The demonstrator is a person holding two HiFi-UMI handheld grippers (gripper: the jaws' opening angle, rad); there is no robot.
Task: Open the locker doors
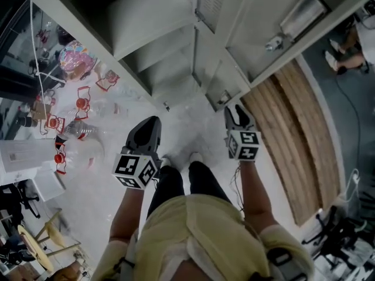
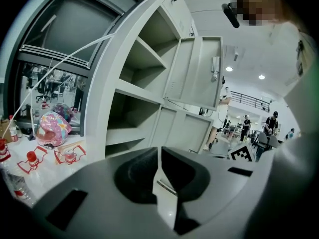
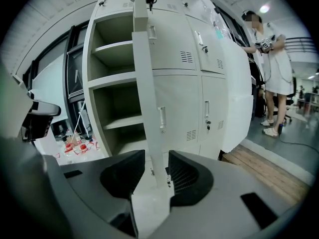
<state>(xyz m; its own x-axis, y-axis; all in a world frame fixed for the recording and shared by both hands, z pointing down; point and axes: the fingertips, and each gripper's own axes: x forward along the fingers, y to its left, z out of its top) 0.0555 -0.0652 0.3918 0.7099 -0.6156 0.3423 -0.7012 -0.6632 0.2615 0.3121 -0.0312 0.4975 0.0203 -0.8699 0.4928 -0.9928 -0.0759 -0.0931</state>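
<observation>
The grey metal locker stands before me, its left column open and showing bare shelves. An upper door hangs swung out. In the right gripper view an open door stands edge-on, with closed doors to its right. My left gripper is low above the floor, shut and holding nothing, its pads meeting in the left gripper view. My right gripper is near the bottom door's edge, open with a narrow gap and touching nothing.
Plastic bottles with red caps and a colourful bundle lie on the floor at the left. Wooden planking runs along the right. A person stands beside the lockers on the right. Chairs are behind me.
</observation>
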